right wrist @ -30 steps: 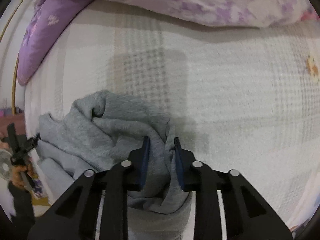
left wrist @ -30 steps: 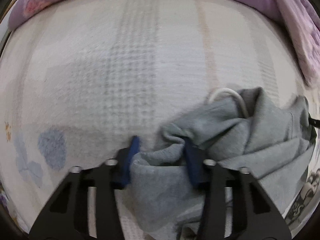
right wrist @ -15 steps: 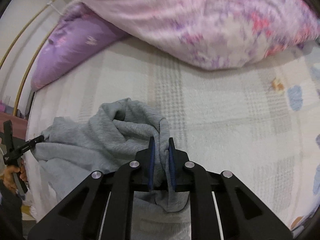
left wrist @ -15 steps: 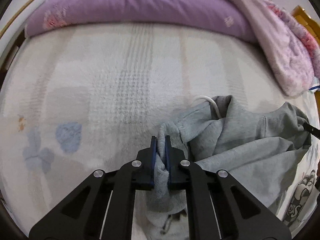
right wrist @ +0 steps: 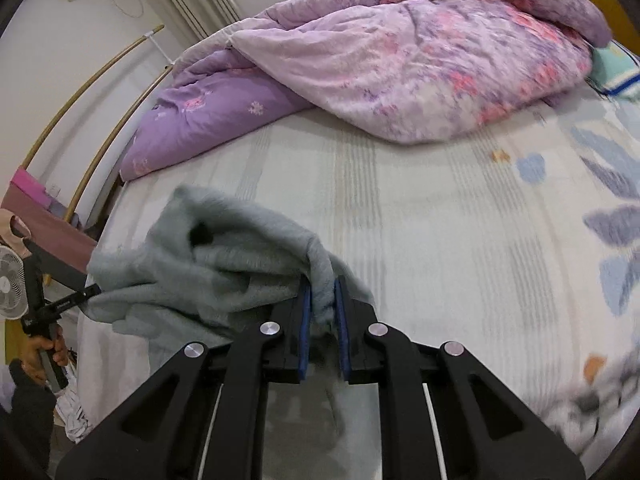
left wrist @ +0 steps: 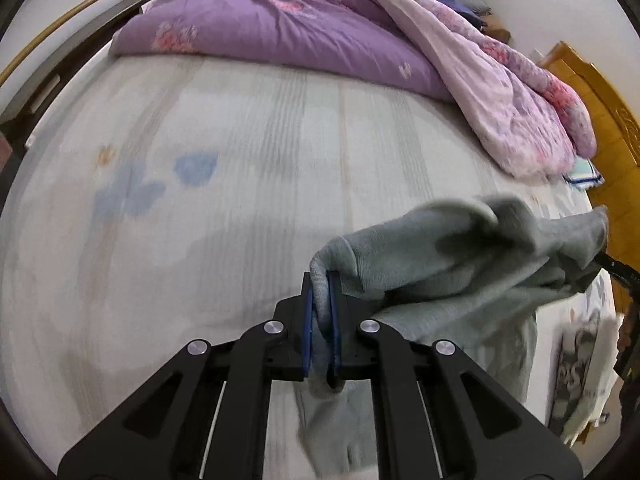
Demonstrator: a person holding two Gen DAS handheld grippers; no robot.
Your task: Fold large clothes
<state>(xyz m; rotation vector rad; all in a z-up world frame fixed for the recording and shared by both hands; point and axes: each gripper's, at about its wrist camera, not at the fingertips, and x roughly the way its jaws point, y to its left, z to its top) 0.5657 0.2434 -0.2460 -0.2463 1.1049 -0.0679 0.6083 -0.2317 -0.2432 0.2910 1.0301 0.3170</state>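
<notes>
A grey sweatshirt (left wrist: 452, 264) hangs stretched between my two grippers, lifted above the bed. My left gripper (left wrist: 321, 280) is shut on one edge of it; the cloth runs off to the right and droops below the fingers. In the right wrist view the sweatshirt (right wrist: 224, 264) runs off to the left, and my right gripper (right wrist: 322, 286) is shut on its other edge. The left gripper's tip shows at the far left of that view (right wrist: 86, 292), pinching the cloth. The lower part of the garment is hidden under the grippers.
The bed sheet (left wrist: 200, 208) is white with blue leaf prints. A purple and pink quilt (left wrist: 320, 28) is heaped along the far side. A wooden headboard (left wrist: 600, 120) stands at the right. A fan (right wrist: 12, 284) stands beside the bed.
The left gripper closed on the sweatshirt's edge. Both grippers then rose, lifting the garment off the sheet and stretching it between them.
</notes>
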